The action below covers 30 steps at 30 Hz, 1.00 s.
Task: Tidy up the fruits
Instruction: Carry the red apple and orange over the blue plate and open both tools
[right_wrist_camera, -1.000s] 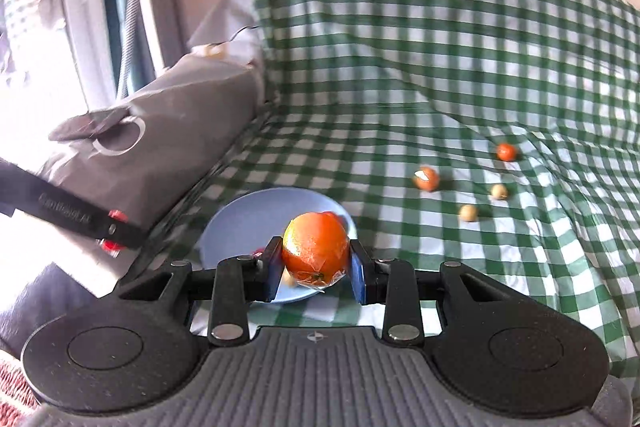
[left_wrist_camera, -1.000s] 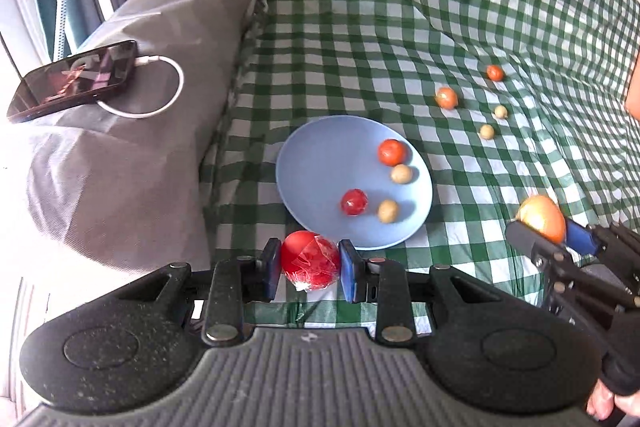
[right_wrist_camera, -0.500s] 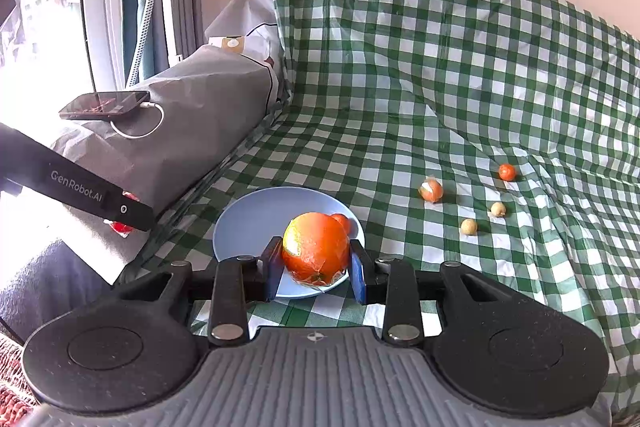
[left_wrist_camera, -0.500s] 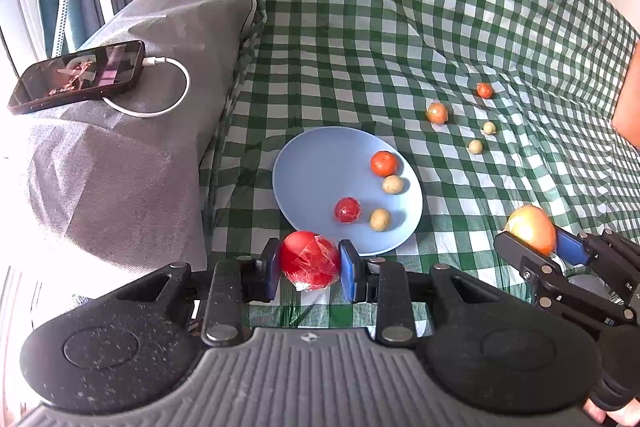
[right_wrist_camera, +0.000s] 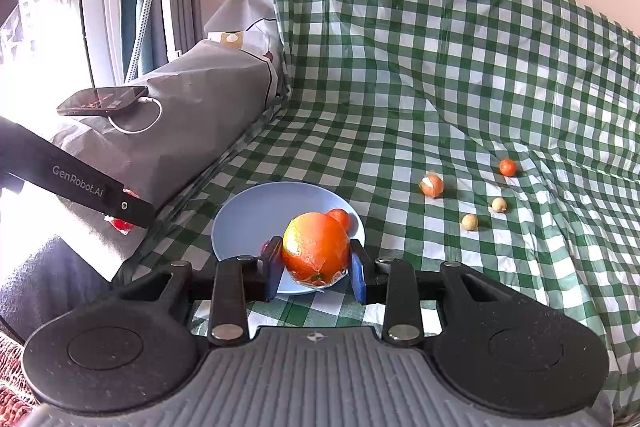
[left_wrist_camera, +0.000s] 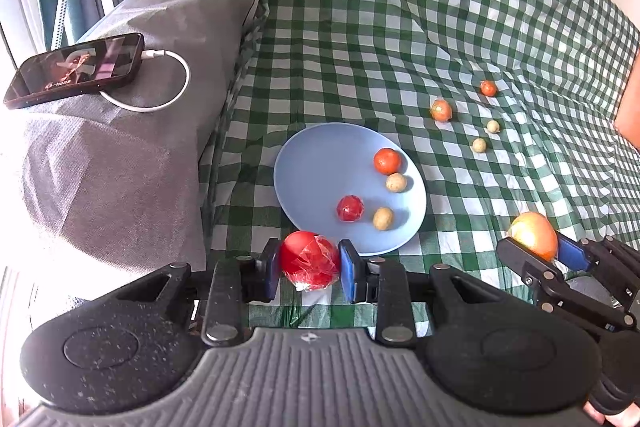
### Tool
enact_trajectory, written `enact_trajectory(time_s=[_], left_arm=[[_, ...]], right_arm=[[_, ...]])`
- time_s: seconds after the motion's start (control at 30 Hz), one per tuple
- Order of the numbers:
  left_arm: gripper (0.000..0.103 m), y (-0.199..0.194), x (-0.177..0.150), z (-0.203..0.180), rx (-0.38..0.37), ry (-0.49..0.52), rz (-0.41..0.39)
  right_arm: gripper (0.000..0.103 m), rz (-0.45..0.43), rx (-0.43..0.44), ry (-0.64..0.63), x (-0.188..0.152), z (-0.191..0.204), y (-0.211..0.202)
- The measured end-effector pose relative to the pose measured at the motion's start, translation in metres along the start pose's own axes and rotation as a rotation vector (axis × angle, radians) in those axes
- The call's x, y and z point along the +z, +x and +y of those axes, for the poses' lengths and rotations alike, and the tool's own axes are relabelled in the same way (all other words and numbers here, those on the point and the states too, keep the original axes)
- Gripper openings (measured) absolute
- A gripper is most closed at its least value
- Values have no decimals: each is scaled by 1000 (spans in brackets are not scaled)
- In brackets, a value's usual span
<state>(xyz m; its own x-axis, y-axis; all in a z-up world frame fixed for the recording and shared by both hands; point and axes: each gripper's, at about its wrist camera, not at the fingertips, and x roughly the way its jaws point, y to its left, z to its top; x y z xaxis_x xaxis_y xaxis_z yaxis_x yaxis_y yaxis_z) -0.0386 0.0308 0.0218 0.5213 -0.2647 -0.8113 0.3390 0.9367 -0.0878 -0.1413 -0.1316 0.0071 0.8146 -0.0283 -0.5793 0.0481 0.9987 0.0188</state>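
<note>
My left gripper [left_wrist_camera: 308,265] is shut on a red plastic-wrapped fruit [left_wrist_camera: 309,259], held just short of the near rim of a light blue plate [left_wrist_camera: 316,163]. The plate holds several small fruits: an orange-red one [left_wrist_camera: 387,160], a red one [left_wrist_camera: 349,207] and two beige ones [left_wrist_camera: 396,182]. My right gripper [right_wrist_camera: 316,265] is shut on a large wrapped orange [right_wrist_camera: 316,247], above the plate's [right_wrist_camera: 256,215] near edge. It also shows in the left wrist view [left_wrist_camera: 534,241], right of the plate. Several small fruits [left_wrist_camera: 441,110] lie loose on the green checked cloth beyond.
A grey covered bolster [left_wrist_camera: 120,147] runs along the left, with a phone [left_wrist_camera: 76,69] and white cable on it. The checked cloth [right_wrist_camera: 440,67] rises up a backrest behind. Window and curtains stand at far left.
Both grippers have drawn back and up a little, still holding their fruits. The plate and loose fruits look farther away; they have not moved on the cloth.
</note>
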Motion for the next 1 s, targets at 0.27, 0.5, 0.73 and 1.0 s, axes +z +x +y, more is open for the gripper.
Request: enact_trajectory(time_s=[0.27, 0.5, 0.73, 1.0], left_arm=[[34, 17, 28, 1, 28, 4, -12], [34, 44, 51, -8, 41, 47, 6], [34, 81, 63, -15, 43, 65, 60], [34, 119, 71, -18, 55, 79, 118]], right_arm=[[35, 17, -3, -8, 1, -1, 18], [35, 50, 11, -10, 5, 3, 49], [35, 93, 22, -20, 10, 8, 86], [35, 148, 32, -12, 14, 6, 129]])
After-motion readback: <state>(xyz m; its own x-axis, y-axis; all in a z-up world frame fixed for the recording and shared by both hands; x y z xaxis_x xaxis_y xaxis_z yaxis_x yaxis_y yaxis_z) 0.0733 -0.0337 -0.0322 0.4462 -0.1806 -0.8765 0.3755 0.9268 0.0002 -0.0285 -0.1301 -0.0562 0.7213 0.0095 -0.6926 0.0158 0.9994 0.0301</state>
